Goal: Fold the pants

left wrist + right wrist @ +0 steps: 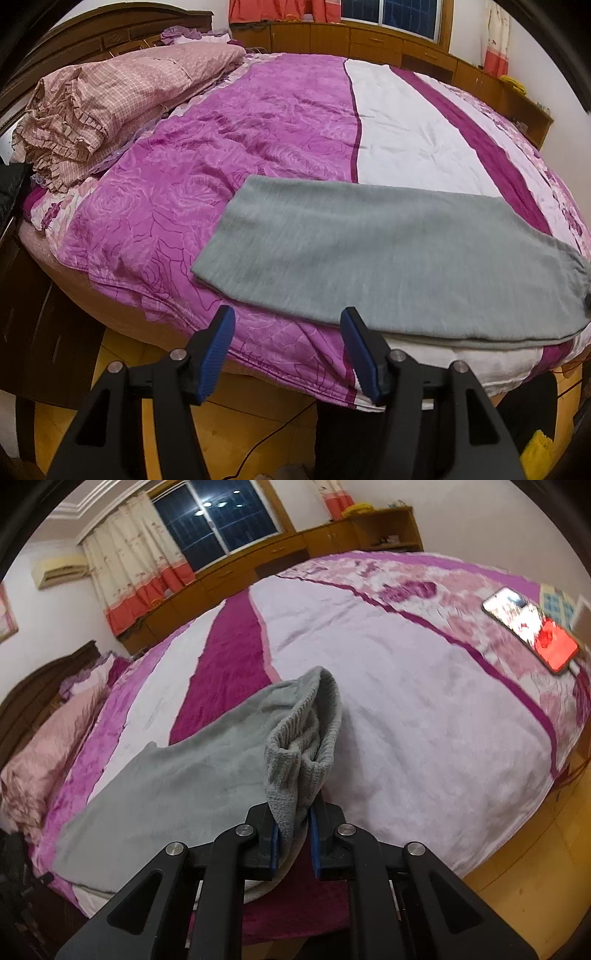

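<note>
Lying along the bed's (207, 155) near edge, the grey pants (388, 254) are being pinched at the ribbed cuff by the right claw (293, 840); the left claw (288, 354) is hanging released, so bunched fabric risks slipping.

Warm indoor light fills both fisheye views, edges bowed and vignetted black. The window (221, 520) reflects ceiling lamps; the phone (532, 629) glares, blurred by motion.
</note>
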The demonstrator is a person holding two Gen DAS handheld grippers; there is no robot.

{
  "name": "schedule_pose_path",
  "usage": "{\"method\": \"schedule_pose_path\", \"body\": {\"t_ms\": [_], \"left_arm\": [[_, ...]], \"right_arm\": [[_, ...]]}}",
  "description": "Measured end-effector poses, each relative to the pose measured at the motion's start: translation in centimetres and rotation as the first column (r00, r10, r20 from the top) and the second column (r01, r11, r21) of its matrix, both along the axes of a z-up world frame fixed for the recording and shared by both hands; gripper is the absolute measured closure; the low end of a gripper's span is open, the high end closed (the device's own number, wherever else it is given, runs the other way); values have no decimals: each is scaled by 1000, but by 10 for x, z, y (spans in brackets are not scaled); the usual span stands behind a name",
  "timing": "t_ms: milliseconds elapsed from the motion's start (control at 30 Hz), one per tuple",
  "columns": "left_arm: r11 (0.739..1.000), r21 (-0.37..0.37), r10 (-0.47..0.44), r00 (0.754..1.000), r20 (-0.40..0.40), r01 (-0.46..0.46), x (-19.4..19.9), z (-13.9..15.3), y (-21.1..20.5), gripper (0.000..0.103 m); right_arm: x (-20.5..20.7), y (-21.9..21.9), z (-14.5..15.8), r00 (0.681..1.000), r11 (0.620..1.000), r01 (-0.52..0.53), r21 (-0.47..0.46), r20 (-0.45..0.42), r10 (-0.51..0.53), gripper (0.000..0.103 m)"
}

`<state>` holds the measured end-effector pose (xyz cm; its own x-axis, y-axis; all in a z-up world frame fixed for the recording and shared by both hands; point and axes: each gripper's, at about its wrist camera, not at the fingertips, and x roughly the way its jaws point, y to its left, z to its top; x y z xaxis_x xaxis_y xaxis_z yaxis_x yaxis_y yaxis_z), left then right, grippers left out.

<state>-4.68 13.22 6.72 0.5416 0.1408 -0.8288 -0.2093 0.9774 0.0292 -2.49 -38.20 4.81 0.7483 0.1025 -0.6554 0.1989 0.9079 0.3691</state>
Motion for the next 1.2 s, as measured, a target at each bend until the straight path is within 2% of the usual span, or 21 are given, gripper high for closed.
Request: {"method": "schedule_pose_path", "body": {"t_ms": [300,667,933,1200], "left_arm": [[1000,20,-16,1000,13,15,0,1,-2,40],[1000,9,-5,1000,5,5,6,-4,9,40],[1000,18,-3,1000,4,3,17,-3,20,40],[1000,12,0,1000,6,0,20,-4,24,40]], "right_arm": [[4,40,35,993,988,-103,-114,51,109,97],[13,98,73,960,960,-241,-145,108,258,97],[18,143,96,913,921,-358,-157,147,380,97],[25,188,103,867,873,-461,-159,130,481,97]]}}
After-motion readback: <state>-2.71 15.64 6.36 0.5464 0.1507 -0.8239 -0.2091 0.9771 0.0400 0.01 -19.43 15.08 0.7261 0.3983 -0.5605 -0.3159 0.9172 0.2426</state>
